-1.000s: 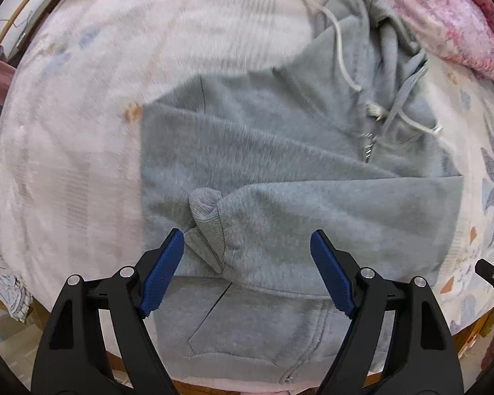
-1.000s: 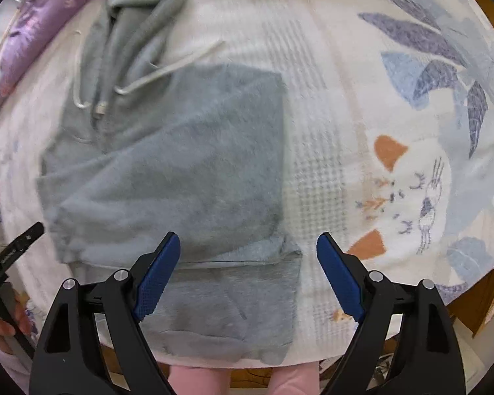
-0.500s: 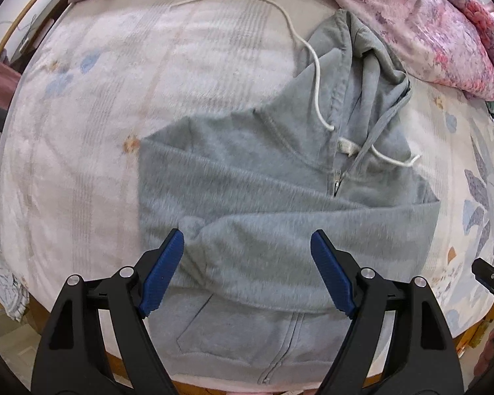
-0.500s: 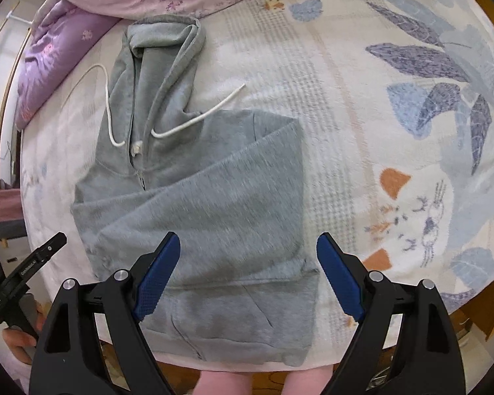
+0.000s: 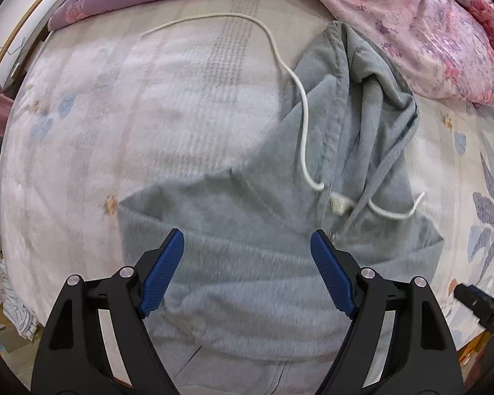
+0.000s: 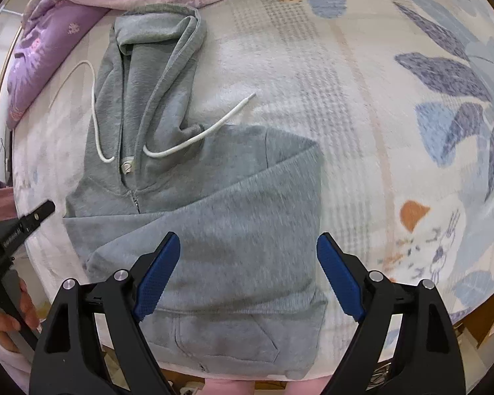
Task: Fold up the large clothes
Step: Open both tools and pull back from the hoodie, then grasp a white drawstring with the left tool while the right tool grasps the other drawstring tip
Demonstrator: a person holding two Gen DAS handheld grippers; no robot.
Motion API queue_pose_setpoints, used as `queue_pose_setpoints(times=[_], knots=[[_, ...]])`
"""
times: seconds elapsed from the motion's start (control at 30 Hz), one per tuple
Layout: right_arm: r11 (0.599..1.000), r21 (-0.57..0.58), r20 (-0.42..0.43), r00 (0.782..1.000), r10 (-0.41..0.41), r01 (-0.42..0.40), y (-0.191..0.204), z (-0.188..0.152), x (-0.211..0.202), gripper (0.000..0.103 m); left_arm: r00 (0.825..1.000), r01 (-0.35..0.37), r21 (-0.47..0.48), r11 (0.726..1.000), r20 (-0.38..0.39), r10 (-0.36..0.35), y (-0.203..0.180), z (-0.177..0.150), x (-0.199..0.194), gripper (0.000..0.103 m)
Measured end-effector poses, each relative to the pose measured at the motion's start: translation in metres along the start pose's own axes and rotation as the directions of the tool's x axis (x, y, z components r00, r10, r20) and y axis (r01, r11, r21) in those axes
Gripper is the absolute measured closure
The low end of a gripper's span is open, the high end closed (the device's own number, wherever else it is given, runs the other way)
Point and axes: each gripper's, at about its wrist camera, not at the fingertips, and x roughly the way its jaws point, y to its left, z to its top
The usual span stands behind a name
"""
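A grey zip-up fleece hoodie (image 6: 194, 217) is spread on the bed's pale patterned blanket (image 6: 362, 131), sleeves folded across its chest, at centre frame. The left tool (image 5: 247, 273) and right tool (image 6: 248, 276) are held wide open above it, nothing gripped.

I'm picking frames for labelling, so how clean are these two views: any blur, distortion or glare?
Left wrist view: motion smear across the grey hoodie and the bed sheet, while the blue fingers stay sharp. Right wrist view: milder streaking on the folded sleeve, hood sharper. Both: strong fisheye bending with dark corners, soft even light, no glare.
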Motion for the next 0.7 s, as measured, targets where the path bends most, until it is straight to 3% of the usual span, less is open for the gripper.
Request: queue_pose_setpoints(times=[0.37, 0.47, 0.7], knots=[[1.0, 0.025, -0.061, 0.998, -0.005, 0.007, -0.002, 0.034, 0.032, 0.021, 0.994, 0.111, -0.045, 0.993, -0.009, -0.111, -0.012, 0.094, 0.046, 0.023], [0.999, 0.033, -0.073, 0.997, -0.009, 0.011, -0.005, 0.04, 0.04, 0.021, 0.997, 0.07, -0.047, 0.996, -0.009, -0.07, -0.012, 0.125, 0.065, 0.023], [0.993, 0.112, -0.033, 0.998, 0.048, -0.044, -0.02, 0.066, 0.055, 0.021, 0.987, 0.158, -0.09, 0.983, -0.018, -0.16, -0.012, 0.183, 0.103, 0.023]])
